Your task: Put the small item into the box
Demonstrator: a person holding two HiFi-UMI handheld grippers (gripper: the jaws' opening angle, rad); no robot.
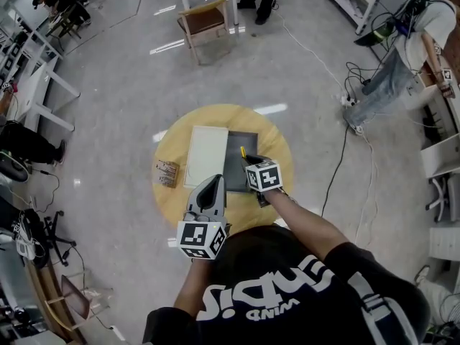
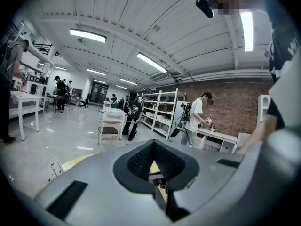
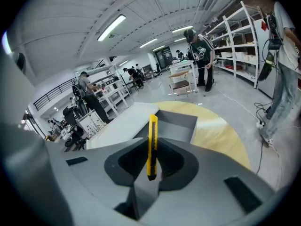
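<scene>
The yellow utility cutter (image 3: 152, 142), taken here as the small item, stands upright and clamped between the jaws of the right claw (image 3: 151, 163). It hangs above the near end of the open grey box (image 3: 182, 122) and is not yet released. Gripping the cutter by its lower end leaves its length free to enter the box. The pale lid (image 1: 206, 154) lies flat, touching the box's left side, so the opening is unobstructed. Both rest on the round yellow bench (image 1: 275, 138). The left claw (image 1: 211, 186) is held back at the bench's near edge, jaws together on nothing, probably to stay out of the way.

The head view shows the layout: cutter tip (image 1: 243, 152) over the box (image 1: 234, 148), and a small brownish object (image 1: 167, 172) well apart at the left, too small to identify. Only the right gripper view shows the grip itself. The left gripper view (image 2: 157, 172) confirms that claw is empty.
</scene>
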